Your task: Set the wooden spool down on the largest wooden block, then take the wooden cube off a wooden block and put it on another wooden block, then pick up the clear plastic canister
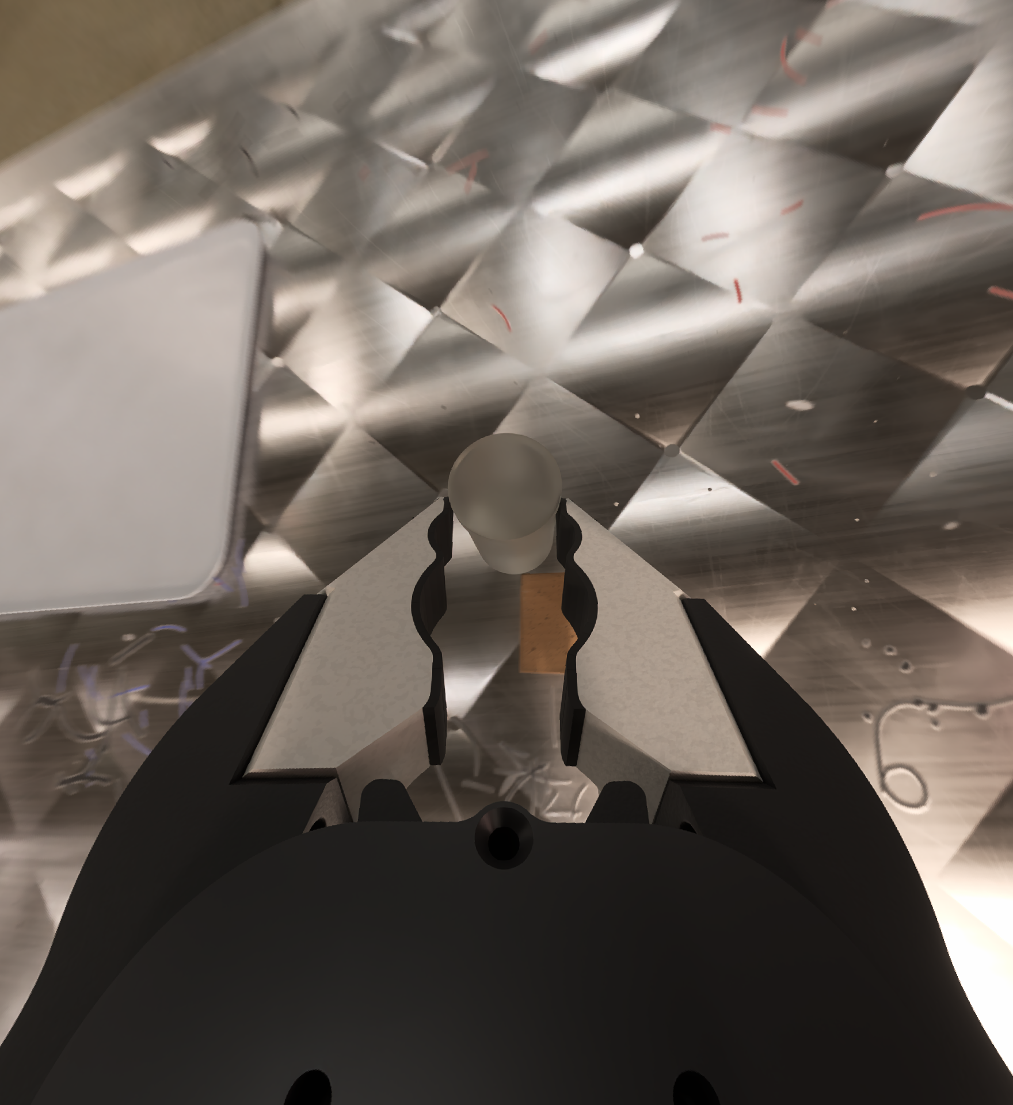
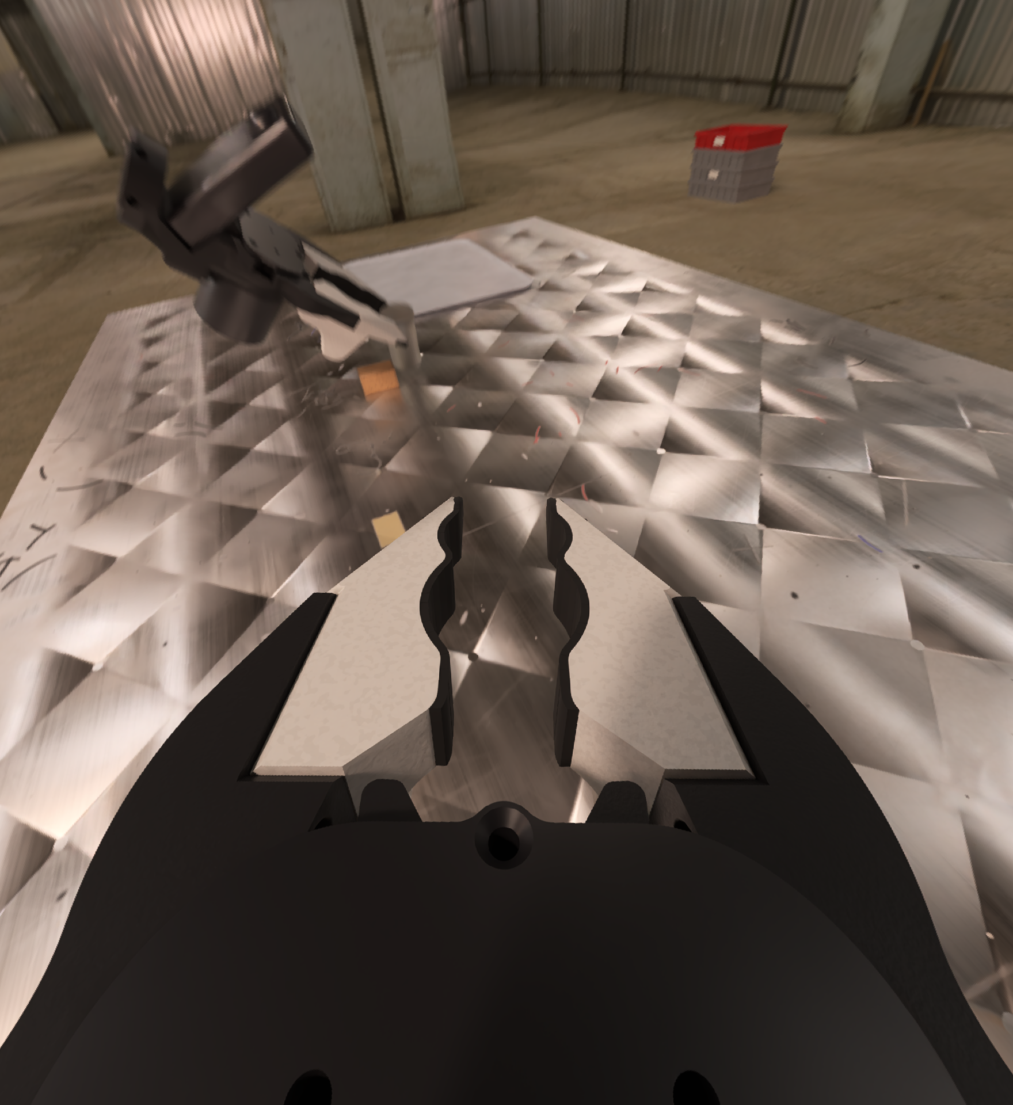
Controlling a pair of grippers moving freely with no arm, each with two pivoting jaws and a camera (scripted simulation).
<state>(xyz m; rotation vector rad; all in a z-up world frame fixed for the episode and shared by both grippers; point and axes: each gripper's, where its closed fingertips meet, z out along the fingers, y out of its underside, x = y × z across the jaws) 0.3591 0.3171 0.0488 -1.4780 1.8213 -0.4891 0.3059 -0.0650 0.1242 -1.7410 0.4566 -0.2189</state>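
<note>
The clear plastic canister (image 1: 504, 508) is clamped only at the tips of the left gripper (image 1: 504, 508), whose jaws are closed on its sides. So shallow a grip on smooth plastic could let it slip or pivot out. Beyond the jaws a wooden block (image 1: 543, 625) lies on the tabletop (image 1: 791, 418). The right gripper (image 2: 503, 508) is held empty, jaws apart.

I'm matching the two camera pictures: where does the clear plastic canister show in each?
Left wrist view: clear plastic canister at centre, between the left tool's fingertips.
Right wrist view: upper left, at the far tool's tips, above the table.
Shared landmark: the flat white square pad on the metal table.
</note>
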